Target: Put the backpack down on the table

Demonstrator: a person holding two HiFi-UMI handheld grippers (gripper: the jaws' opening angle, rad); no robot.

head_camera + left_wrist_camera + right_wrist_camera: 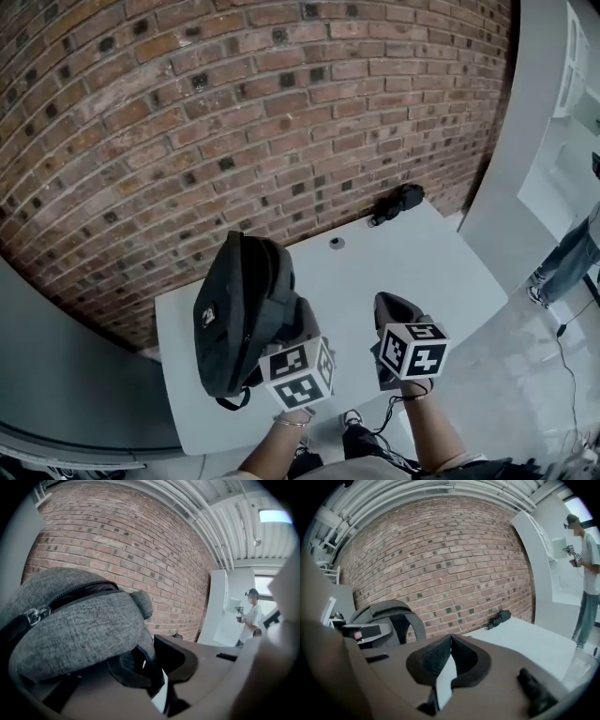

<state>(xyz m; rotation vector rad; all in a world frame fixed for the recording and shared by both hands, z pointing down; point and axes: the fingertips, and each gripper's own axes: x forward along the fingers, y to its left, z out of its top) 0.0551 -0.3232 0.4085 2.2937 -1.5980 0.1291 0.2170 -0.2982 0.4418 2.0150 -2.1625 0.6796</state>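
Your left gripper (151, 662) has its jaws clenched on a fold of the grey backpack (75, 630), the fabric bunched over one pad; from the head view that gripper (291, 323) points away from you towards the brick wall (234, 122), tipped slightly downward, with your left hand (295, 412) behind its marker cube and the forearm coming in from the bottom edge; the backpack (239, 314) stands upright against the jaws over the left part of the white table (403, 253), and whether its base touches the tabletop cannot be told; your right gripper (451, 639) has its jaws pressed together with nothing between them; it (394, 307) sits beside the left one, apart from the bag, aimed the same way over the table's near edge, your right hand (417, 386) gripping it from behind; a black folded object (397, 202) lies at the far end of the table by the wall, well apart from the bag.
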